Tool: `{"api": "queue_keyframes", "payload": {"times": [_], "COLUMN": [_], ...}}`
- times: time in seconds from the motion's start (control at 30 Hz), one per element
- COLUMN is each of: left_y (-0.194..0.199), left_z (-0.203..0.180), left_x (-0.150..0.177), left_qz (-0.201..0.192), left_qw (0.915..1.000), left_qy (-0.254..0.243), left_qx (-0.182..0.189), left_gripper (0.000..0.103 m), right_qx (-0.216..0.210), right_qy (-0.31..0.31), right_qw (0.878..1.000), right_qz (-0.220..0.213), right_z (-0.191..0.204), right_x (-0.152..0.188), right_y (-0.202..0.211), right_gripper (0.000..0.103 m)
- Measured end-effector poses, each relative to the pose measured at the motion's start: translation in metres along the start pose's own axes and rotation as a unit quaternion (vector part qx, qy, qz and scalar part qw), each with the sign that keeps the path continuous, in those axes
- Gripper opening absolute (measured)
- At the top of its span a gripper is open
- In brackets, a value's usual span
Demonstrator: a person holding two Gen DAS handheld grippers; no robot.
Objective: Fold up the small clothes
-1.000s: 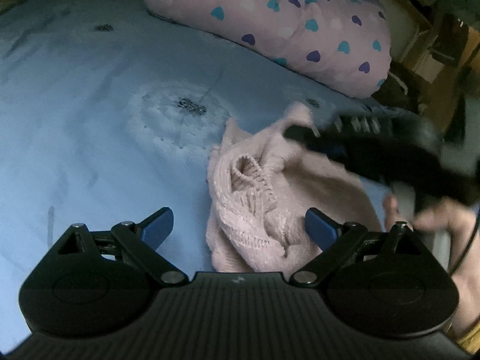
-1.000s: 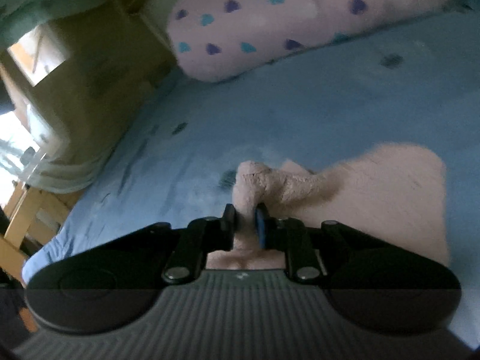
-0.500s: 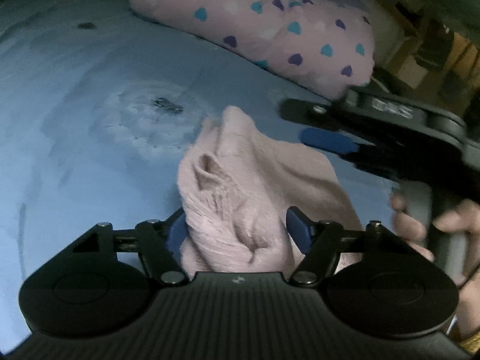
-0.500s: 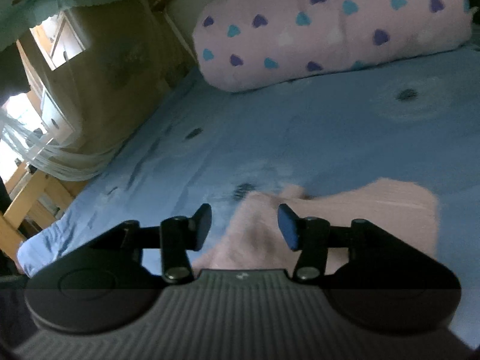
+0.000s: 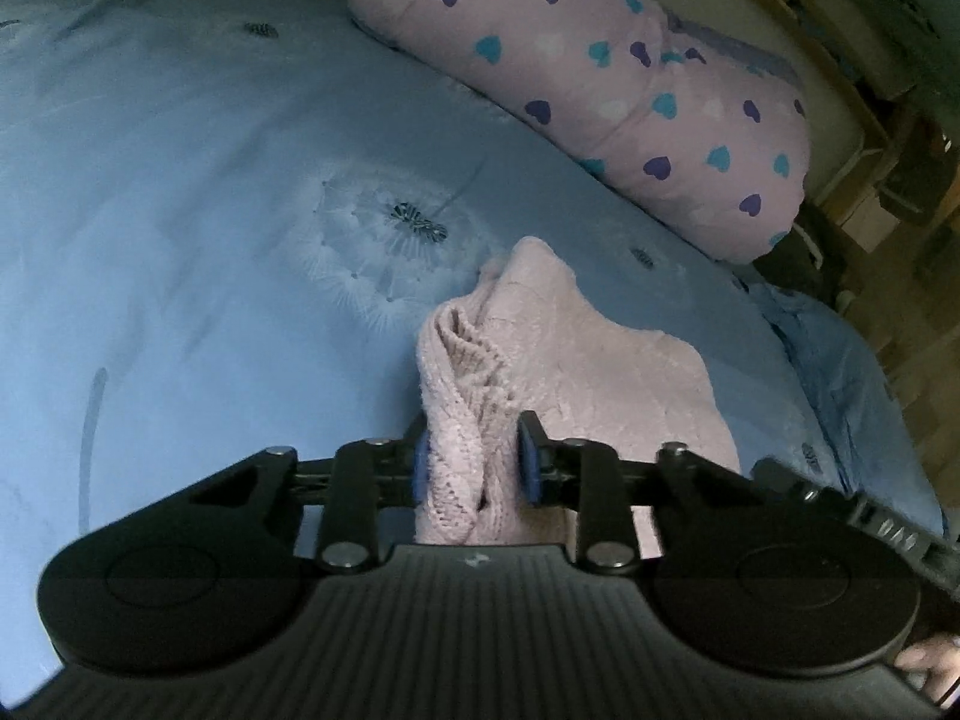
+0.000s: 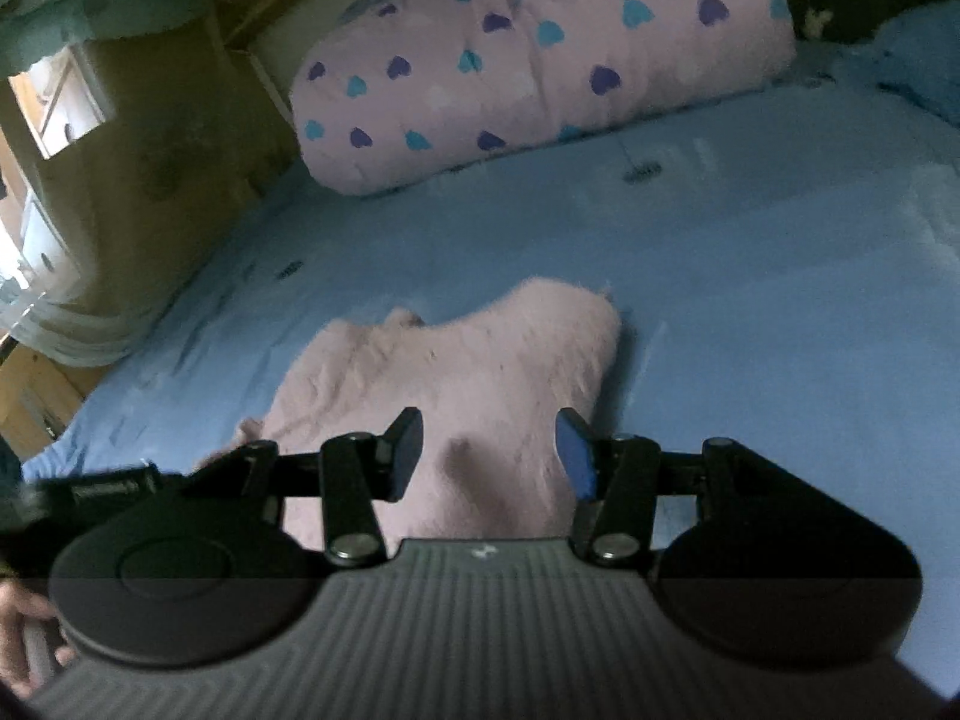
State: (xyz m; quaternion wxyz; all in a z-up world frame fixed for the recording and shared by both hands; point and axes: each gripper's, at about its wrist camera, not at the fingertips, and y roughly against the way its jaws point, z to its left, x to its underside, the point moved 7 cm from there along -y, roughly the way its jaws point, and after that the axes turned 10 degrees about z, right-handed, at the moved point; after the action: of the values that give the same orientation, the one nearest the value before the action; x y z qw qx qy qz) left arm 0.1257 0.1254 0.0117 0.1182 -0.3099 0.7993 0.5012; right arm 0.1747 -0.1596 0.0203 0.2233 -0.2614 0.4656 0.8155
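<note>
Between the left tongs (image 5: 472,468), which have just been closing, the pink knit's (image 5: 540,348) bunched edge sits pinched. Right tongs (image 6: 489,450) hover apart above it, gripping nothing. I'd lift slowly so the fold stays even.

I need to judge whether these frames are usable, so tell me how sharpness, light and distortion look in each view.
Left wrist view: dim and blue-tinted, strong fisheye bending of the bed sheet, but the pink knit garment shows its stitches sharply. Right wrist view: softer; the garment's fuzz and the heart-print pillow are blurred, and a bright patch glares at the left edge.
</note>
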Motion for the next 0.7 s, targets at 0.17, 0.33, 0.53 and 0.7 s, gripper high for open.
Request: {"api": "queue_keyframes", "payload": {"times": [0.17,0.33,0.53,0.7], "left_y": [0.003,-0.011,-0.036,-0.046], "left_z": [-0.003,-0.001,0.003,0.003], "left_x": [-0.001,0.006,0.019,0.023], "left_qz": [-0.020,0.010,0.062,0.074], "left_qw": [0.9995,0.9999,0.9965,0.9954], "left_qy": [-0.009,0.006,0.044,0.044], "left_qx": [-0.024,-0.004,0.036,0.043], "left_gripper": [0.074,0.078,0.081,0.084], "right_qx": [-0.025,-0.041,-0.082,-0.105], "right_qy": [-0.059,-0.120,-0.137,-0.093], "right_qw": [0.998,0.992,0.984,0.988], "right_qz": [0.009,0.027,0.075,0.057], "right_z": [-0.010,-0.015,-0.014,-0.004], "right_x": [0.017,0.030,0.049,0.058], "right_y": [-0.012,-0.021,-0.037,-0.044], "right_gripper": [0.067,0.073,0.078,0.088]}}
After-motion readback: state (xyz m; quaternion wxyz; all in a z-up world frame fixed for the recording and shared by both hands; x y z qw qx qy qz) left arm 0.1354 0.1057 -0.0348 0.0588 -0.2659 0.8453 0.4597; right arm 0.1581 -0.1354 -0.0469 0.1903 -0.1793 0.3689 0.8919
